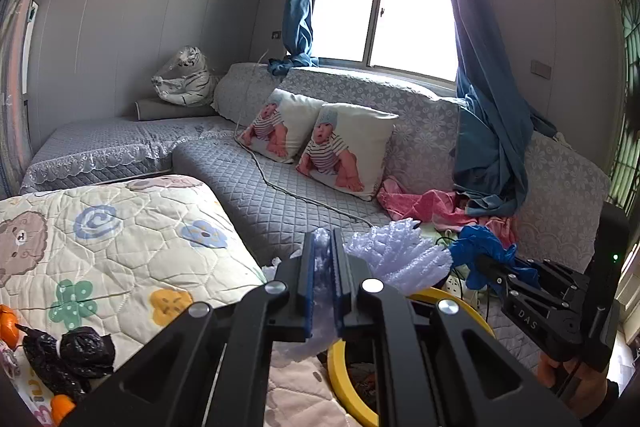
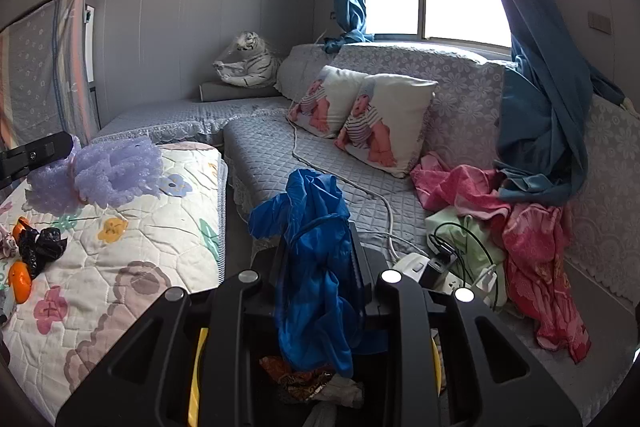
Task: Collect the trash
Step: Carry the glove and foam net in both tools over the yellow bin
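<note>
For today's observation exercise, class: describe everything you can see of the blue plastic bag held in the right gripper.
The blue plastic bag is thin, glossy, crumpled film, bunched into a twisted wad. The right gripper is shut on its middle, the fingers pressing its sides. Its top flares loosely above the fingers; its lower end hangs down over the yellow-rimmed bin, above the scraps inside. From the left wrist view it shows as a blue crumple beside the lilac foam netting.

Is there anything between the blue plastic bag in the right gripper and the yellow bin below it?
Nothing visible: the blue plastic bag hangs directly above the yellow bin, whose opening shows only trash already inside.
</note>
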A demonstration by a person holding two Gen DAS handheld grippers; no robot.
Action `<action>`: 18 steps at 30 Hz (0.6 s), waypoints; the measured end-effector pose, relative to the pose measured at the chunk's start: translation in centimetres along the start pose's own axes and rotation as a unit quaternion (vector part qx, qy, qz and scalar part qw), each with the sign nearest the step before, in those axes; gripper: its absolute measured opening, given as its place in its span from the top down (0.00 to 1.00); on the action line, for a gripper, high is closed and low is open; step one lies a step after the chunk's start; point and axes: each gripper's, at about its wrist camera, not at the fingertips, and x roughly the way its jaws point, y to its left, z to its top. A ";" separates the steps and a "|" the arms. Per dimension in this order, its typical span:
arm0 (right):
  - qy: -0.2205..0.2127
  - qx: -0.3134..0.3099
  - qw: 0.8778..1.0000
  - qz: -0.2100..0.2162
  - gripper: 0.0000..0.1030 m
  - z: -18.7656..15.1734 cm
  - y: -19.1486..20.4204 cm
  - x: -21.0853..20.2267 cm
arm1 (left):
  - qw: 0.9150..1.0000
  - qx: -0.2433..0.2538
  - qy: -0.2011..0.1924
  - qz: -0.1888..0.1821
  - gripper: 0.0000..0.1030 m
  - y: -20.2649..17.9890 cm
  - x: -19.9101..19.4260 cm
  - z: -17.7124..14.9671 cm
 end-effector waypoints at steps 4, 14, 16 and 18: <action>0.015 0.023 0.999 -0.020 0.77 -1.8 -1.3 0.6 | 1.000 0.005 0.023 -0.012 0.93 -1.6 2.6 -1.0; 0.082 0.067 0.994 -0.033 0.77 -5.9 -3.3 3.3 | 0.997 0.012 0.082 -0.012 0.93 -4.7 8.0 -3.8; 0.093 0.068 0.993 -0.032 0.77 -6.5 -3.5 3.7 | 0.995 0.016 0.093 -0.013 0.93 -5.3 8.7 -4.2; 0.100 0.074 0.992 -0.030 0.77 -6.9 -3.6 4.0 | 0.995 0.021 0.099 -0.011 0.93 -5.7 9.3 -4.5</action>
